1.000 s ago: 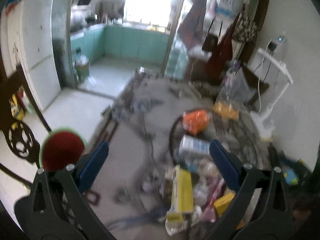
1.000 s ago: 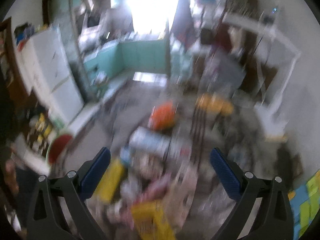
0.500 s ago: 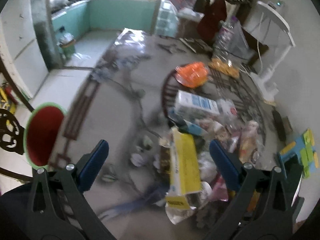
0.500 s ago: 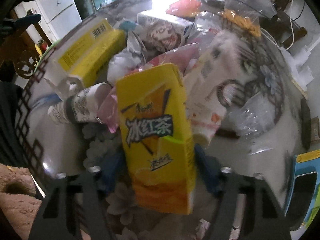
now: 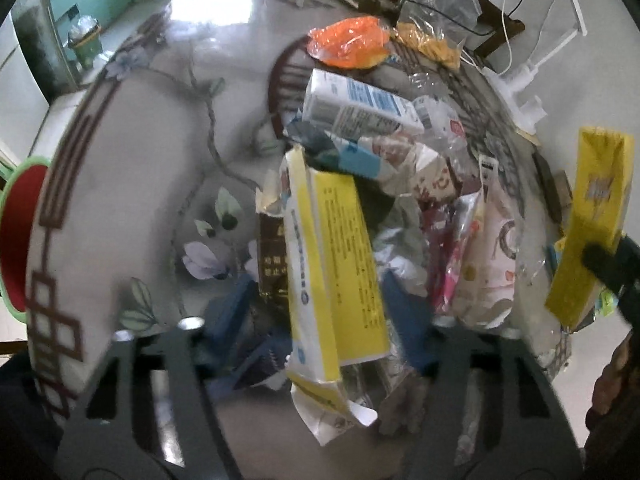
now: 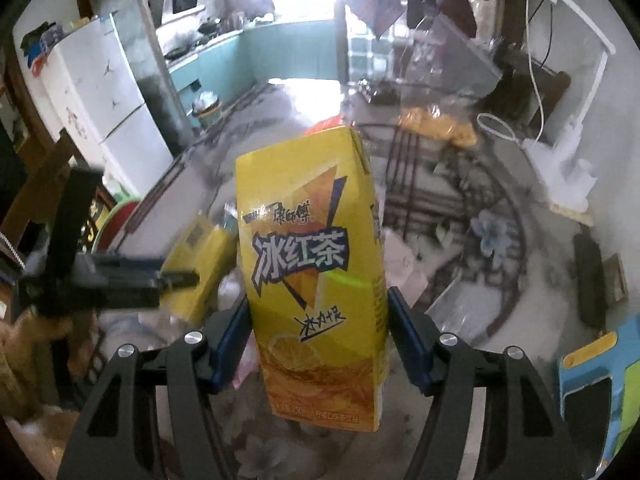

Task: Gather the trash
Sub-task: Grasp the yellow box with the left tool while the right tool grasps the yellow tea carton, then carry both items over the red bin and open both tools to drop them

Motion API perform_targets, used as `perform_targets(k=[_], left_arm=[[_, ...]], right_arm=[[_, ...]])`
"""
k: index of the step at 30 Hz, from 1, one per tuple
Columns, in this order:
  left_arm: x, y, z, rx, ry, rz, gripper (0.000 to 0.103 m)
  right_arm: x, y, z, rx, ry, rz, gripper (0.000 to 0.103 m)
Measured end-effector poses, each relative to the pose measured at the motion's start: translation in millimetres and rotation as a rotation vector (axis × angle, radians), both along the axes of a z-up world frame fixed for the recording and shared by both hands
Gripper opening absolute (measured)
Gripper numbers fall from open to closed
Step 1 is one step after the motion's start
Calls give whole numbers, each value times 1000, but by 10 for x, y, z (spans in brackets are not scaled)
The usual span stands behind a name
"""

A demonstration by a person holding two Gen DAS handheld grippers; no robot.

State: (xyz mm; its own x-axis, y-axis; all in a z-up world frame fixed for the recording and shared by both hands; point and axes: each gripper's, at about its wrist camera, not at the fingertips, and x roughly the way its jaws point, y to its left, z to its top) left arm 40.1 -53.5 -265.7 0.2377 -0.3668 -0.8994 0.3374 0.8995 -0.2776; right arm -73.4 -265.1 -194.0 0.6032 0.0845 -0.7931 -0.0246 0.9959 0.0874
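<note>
My right gripper (image 6: 318,314) is shut on a yellow iced tea carton (image 6: 316,264) and holds it upright above the table. The left wrist view shows that carton (image 5: 592,220) at the far right. My left gripper (image 5: 320,314) is down at the trash pile. Its jaws are closing with a flattened yellow and white carton (image 5: 340,272) between them. The left pad (image 5: 232,312) still stands a little apart from it. The pile also holds a white and blue milk carton (image 5: 360,104), an orange bag (image 5: 348,42) and pink wrappers (image 5: 480,248).
The trash lies on a round table (image 5: 140,160) with a flower pattern. A red bin with a green rim (image 5: 16,240) stands on the floor past the table's left edge. A clear bag of yellow snacks (image 5: 432,40) sits at the far side. A blue and yellow object (image 6: 592,364) lies at the right.
My left gripper came down onto the pile and its jaws narrowed around the yellow and white carton. My right gripper shut on the iced tea carton and lifted it off the pile.
</note>
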Motion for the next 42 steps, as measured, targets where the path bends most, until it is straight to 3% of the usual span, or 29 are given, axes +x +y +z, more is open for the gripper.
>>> perform_targets(k=[1,4,7,12,17,21,27,35,42], left_arm=[[5,15,-18,-17,11,1,34],[25,83,-3,-38,10,30,12],[54,181,129,-59,-24,62,11],[104,382,584,-66,-181,119,11],[182,716,918,-31,-316,190,11],[239,1074,1047,-4,-373,260,11],[289,1781,1082,40,-382,393,12],[533,2601,936,99,-330,579,12],[700,3059,637,143,-287,632,12]], right_arm=[[23,-6,13,7,-2,0,63],[140,51,39,18,-7,7,63],[228,104,72,38,-21,26,63],[384,298,213,49,-61,73,63],[599,584,346,59,-86,139,63],[820,969,405,77,-104,218,63],[1158,1575,294,141,-78,336,63],[1727,2563,-95,240,51,491,63],[2144,3287,-447,247,138,563,63]])
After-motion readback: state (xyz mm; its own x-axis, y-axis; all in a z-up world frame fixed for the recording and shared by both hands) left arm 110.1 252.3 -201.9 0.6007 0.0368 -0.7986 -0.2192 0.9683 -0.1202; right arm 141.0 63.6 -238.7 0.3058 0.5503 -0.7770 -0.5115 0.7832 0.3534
